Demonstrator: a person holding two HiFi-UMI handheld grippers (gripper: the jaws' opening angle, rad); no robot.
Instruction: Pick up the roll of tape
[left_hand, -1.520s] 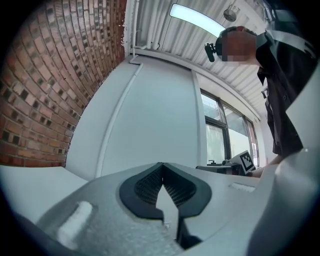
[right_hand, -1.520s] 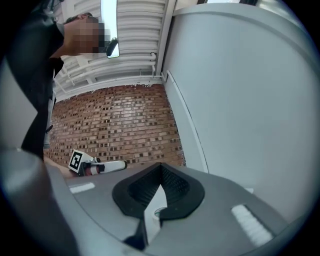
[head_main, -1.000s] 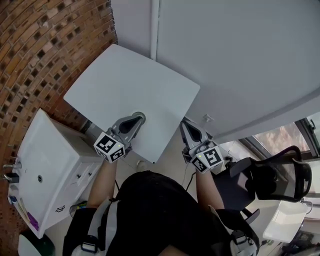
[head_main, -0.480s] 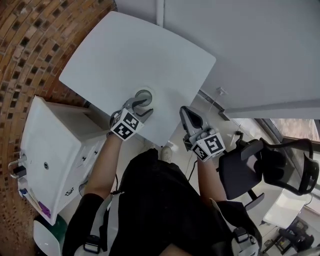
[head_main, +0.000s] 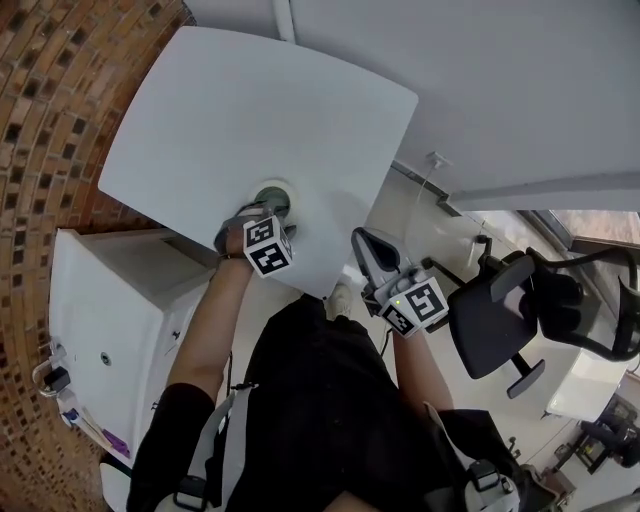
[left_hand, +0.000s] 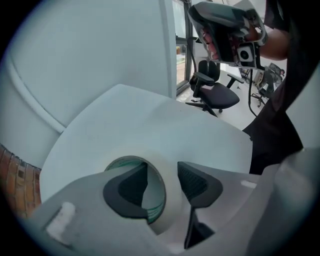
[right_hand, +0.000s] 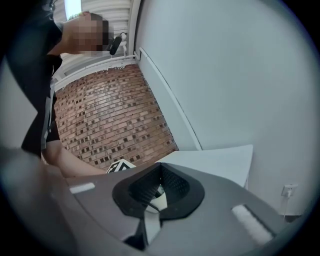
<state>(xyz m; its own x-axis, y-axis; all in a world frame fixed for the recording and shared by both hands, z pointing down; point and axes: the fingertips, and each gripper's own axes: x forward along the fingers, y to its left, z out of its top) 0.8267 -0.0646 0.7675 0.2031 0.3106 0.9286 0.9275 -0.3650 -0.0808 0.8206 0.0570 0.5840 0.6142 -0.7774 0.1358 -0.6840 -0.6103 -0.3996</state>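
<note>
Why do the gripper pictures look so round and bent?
Left gripper view: wide-angle lens bows the edge of the white table, darkens the corners; the pale roll of tape looks soft. Right gripper view: red brick wall curves likewise. Head view: even light, no glare.

Bare worktop (head_main: 250, 110) is stretching open beyond and beside the tape (head_main: 271, 188). A wall (head_main: 500, 90) is closing off its far side; a cabinet (head_main: 110, 300) is standing just left, a chair (head_main: 495, 315) well right.

Closed tongs (right_hand: 160, 168), brick wall (right_hand: 111, 115), white table (right_hand: 217, 162)
</note>
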